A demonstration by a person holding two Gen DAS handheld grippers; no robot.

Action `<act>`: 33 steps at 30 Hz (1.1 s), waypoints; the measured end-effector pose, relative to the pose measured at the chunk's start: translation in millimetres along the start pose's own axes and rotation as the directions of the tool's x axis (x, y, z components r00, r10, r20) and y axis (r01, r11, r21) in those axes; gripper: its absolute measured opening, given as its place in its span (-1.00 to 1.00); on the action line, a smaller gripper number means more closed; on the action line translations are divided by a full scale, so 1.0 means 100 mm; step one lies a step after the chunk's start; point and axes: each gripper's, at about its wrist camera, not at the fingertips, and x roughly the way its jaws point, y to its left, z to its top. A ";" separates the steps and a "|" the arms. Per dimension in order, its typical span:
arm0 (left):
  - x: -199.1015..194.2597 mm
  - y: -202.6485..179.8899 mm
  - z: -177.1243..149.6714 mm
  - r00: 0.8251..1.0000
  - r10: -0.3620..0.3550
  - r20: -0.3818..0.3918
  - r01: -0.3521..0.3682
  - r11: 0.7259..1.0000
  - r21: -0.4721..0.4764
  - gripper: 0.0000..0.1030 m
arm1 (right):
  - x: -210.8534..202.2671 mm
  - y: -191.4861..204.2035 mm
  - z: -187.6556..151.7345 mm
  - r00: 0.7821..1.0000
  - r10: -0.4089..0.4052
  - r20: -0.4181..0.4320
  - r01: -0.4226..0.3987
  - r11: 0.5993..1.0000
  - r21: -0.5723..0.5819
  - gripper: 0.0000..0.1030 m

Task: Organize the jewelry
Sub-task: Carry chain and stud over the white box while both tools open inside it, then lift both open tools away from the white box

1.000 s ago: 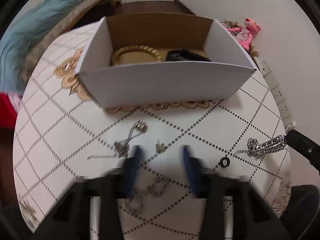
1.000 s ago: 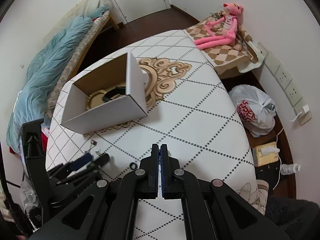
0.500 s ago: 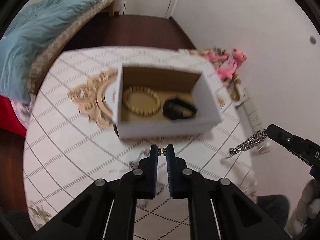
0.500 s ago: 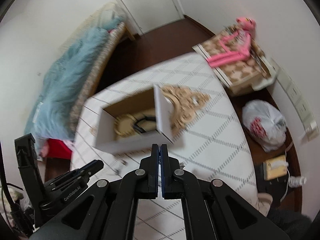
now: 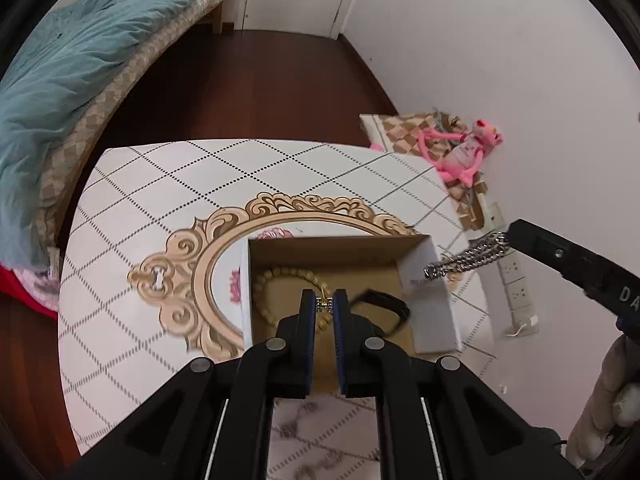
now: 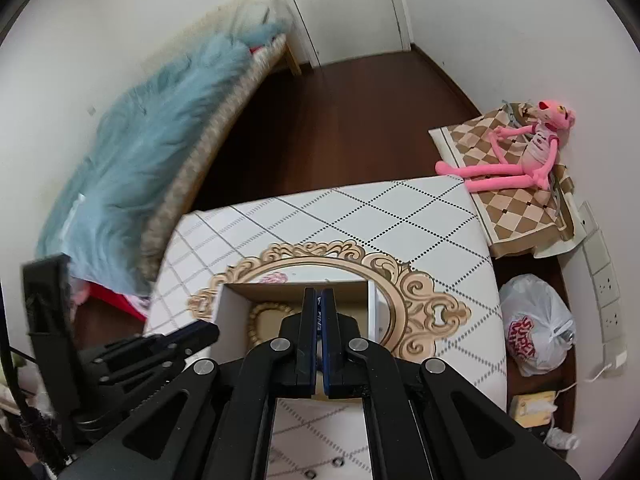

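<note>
Both grippers are up off the table since 1.0 s ago and now hang over the cardboard box (image 5: 434, 304), centre-low in the left wrist view. Left gripper (image 5: 324, 304), open over loose pieces back then, is now clamped on a small gold charm (image 5: 324, 303), held right above the box interior, probably so it drops inside, not on the tablecloth (image 5: 160, 184). Right gripper (image 6: 319, 300) jaws pressed together; in the left view its tip at right edge pinches a silver chain (image 5: 464, 260) dangling just over the box's right wall. 1.0 s ago that chain was dragging on the cloth. Already in box: beaded bracelet (image 5: 280, 276) at left, black band (image 5: 384, 306) at right. Box itself sits on the gold ornament print, same as before. Judgement: both pieces mid-transfer, release next; chain may snag the wall unless moved inward. Pink plush (image 6: 520, 152) at upper right, irrelevant.
</note>
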 end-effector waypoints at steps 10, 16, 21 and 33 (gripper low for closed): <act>0.37 0.16 0.25 0.988 0.111 -0.105 -0.116 0.992 -0.043 -0.26 | 0.75 -0.06 0.18 0.978 -0.010 -0.210 0.010 1.000 -0.001 -0.96; 0.21 0.24 0.27 0.980 0.193 -0.057 -0.196 0.979 -0.051 0.30 | 0.76 -0.10 0.16 0.974 -0.040 -0.225 0.038 0.999 -0.011 -0.06; 0.10 0.26 0.18 0.960 0.281 -0.020 -0.281 0.959 -0.037 0.59 | 0.63 -0.05 0.05 0.972 -0.116 -0.205 0.106 0.993 -0.061 0.33; -0.01 0.22 -0.27 0.924 0.382 0.009 -0.382 0.924 -0.001 1.00 | 0.62 -0.03 -0.57 0.939 -0.259 -0.227 0.241 0.965 -0.105 0.92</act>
